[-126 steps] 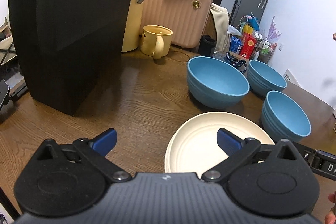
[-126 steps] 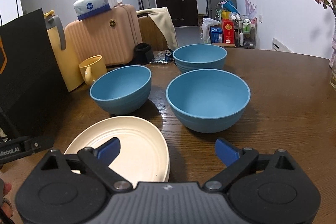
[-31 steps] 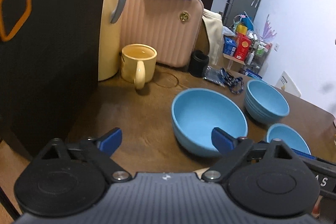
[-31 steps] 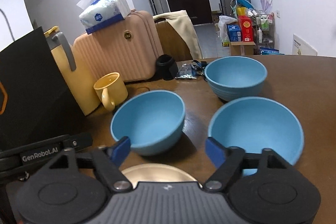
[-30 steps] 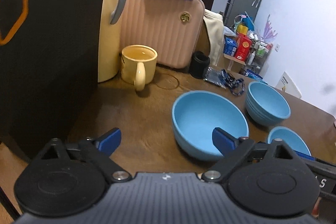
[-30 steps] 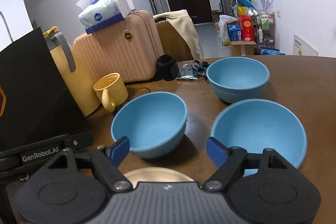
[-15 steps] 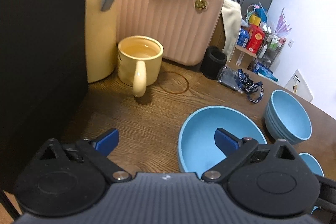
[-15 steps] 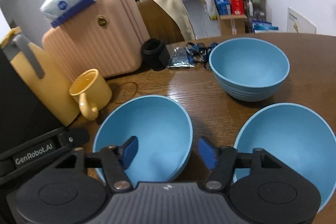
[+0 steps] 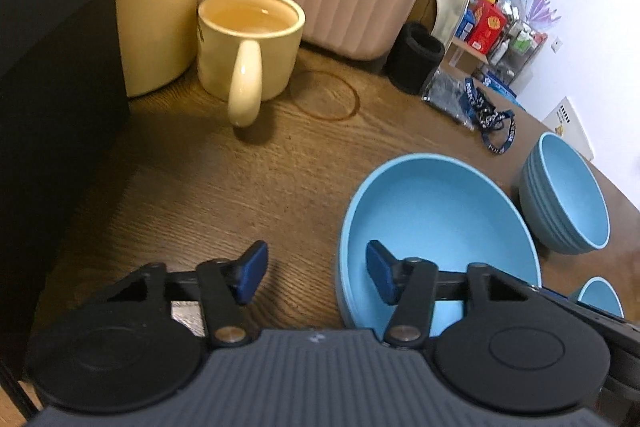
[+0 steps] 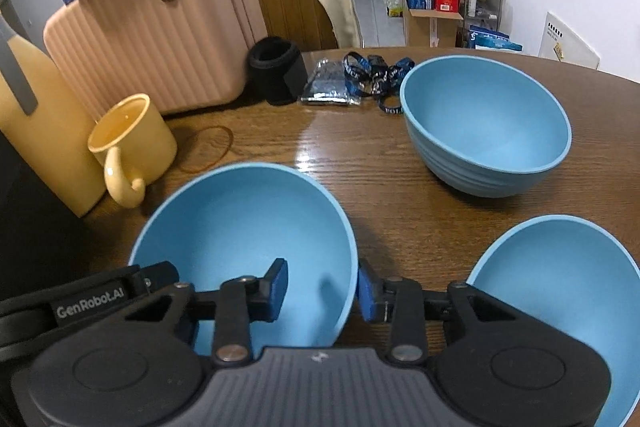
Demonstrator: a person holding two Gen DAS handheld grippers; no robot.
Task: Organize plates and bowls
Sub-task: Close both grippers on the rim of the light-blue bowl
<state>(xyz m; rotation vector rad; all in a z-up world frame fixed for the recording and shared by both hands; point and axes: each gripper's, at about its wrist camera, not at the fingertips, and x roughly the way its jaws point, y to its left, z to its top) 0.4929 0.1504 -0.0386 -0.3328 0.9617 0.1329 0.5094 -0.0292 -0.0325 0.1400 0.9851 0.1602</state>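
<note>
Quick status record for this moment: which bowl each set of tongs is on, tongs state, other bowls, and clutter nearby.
left tongs: straddling near bowl rim at its left side, closing, pads not yet pressing
right tongs: straddling the same bowl's right rim, closing, pads not yet pressing
near bowl: upright on table
far bowl: upright, untouched
right bowl: upright, untouched
clutter: yellow mug, pink case, lanyard

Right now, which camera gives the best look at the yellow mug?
The left wrist view: the yellow mug is close and central, its handle facing the camera and its whole rim open to view. The right wrist view shows the same mug smaller, off to the left beside the yellow jug.
</note>
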